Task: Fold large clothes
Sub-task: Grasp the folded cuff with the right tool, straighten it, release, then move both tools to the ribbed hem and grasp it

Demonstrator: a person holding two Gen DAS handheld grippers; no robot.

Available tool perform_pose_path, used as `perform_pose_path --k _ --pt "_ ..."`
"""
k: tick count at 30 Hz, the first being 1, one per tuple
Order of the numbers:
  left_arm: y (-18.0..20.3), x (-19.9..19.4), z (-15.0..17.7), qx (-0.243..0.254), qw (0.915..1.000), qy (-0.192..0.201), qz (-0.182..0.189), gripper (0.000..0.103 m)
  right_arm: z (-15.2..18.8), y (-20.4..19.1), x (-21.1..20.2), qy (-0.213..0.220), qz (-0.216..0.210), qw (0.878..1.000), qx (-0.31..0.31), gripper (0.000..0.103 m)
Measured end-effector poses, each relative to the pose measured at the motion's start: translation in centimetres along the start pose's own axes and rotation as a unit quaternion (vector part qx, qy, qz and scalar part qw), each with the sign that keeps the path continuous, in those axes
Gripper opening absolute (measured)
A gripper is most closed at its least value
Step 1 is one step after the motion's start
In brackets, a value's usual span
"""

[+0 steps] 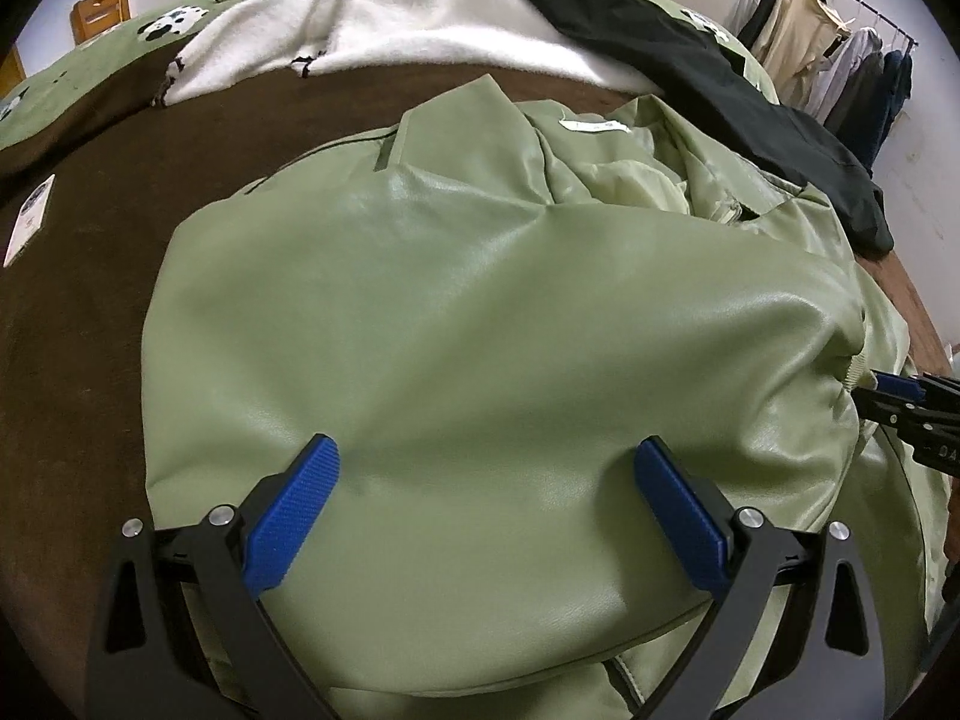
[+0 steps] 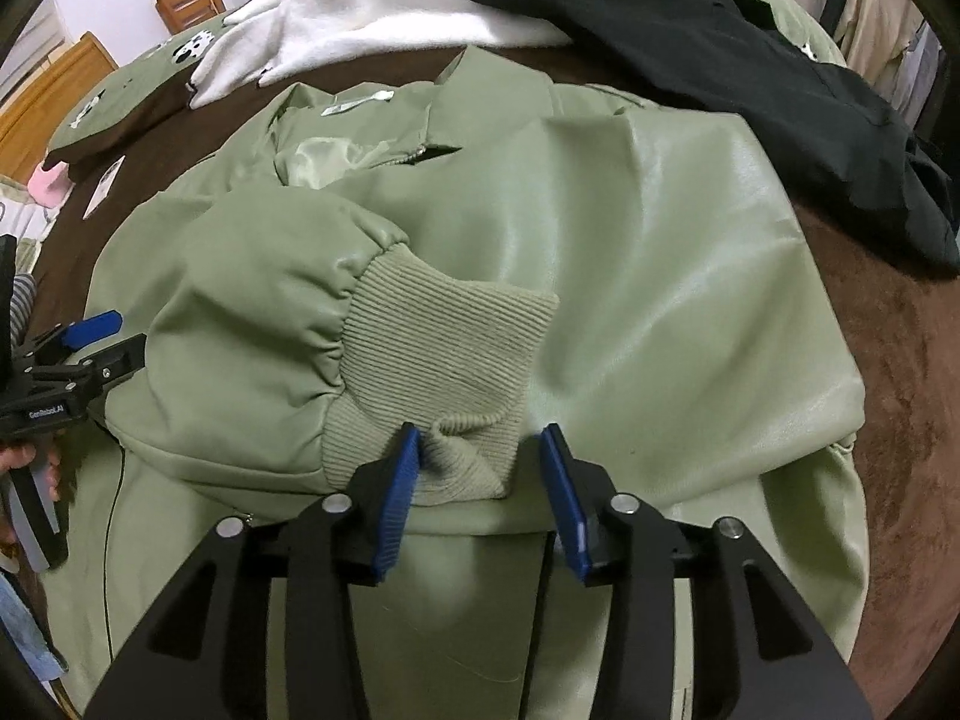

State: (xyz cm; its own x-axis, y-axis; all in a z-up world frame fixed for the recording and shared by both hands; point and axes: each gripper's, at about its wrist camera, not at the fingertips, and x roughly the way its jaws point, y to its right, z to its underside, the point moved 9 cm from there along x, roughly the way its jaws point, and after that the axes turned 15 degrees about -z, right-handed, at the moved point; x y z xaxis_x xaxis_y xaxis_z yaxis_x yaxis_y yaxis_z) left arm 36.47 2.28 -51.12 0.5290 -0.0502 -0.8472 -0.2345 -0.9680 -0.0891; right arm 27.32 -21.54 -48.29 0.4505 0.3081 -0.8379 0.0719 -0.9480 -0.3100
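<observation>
A light green leather-look jacket [image 1: 480,300] lies on a brown bedspread [image 1: 90,312], with one sleeve folded across its body. My left gripper [image 1: 486,468] hovers open over the sleeve, jaws wide apart and holding nothing. The sleeve ends in a ribbed knit cuff [image 2: 444,336]. My right gripper [image 2: 480,450] is partly open with the cuff's lower edge lying between its blue pads [image 2: 399,480]; the pads stand apart and do not pinch it. The right gripper also shows at the right edge of the left wrist view [image 1: 888,387]. The jacket fills the right wrist view [image 2: 660,252].
A white fleece garment [image 1: 408,18] and a black garment [image 1: 720,84] lie at the far side of the bed. A clothes rack [image 1: 840,36] stands at the far right. A small card [image 1: 27,222] lies on the bedspread at left. A wooden chair [image 2: 189,0] stands behind.
</observation>
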Motion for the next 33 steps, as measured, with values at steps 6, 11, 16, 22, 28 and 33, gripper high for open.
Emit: perform_pose_path --k 6,11,16,22,28,33 --pt "-0.6 -2.4 -1.3 -0.035 0.9992 0.018 0.001 0.097 -0.6 -0.8 -2.9 0.032 -0.003 0.999 -0.021 0.077" --pt "-1.2 -5.6 -2.0 -0.037 0.9986 0.036 -0.012 0.097 -1.2 -1.9 -6.0 0.058 -0.007 0.997 -0.044 0.084" --pt "-2.6 -9.2 -0.1 -0.038 0.9974 0.036 -0.049 0.097 -0.3 -1.9 -9.9 0.074 -0.01 0.996 -0.048 0.096" --pt "-3.8 -14.1 6.1 -0.055 0.9956 0.018 -0.073 0.097 3.6 0.5 -13.5 0.064 -0.013 0.997 -0.038 0.097" --pt "-4.6 -16.7 13.2 -0.083 0.9919 -0.014 -0.095 0.097 8.5 3.3 -15.2 0.05 -0.007 0.999 -0.001 0.097" --pt "-4.9 -16.9 19.0 -0.11 0.9863 -0.048 -0.113 0.097 13.8 4.8 -16.1 0.019 0.001 1.0 0.018 0.097"
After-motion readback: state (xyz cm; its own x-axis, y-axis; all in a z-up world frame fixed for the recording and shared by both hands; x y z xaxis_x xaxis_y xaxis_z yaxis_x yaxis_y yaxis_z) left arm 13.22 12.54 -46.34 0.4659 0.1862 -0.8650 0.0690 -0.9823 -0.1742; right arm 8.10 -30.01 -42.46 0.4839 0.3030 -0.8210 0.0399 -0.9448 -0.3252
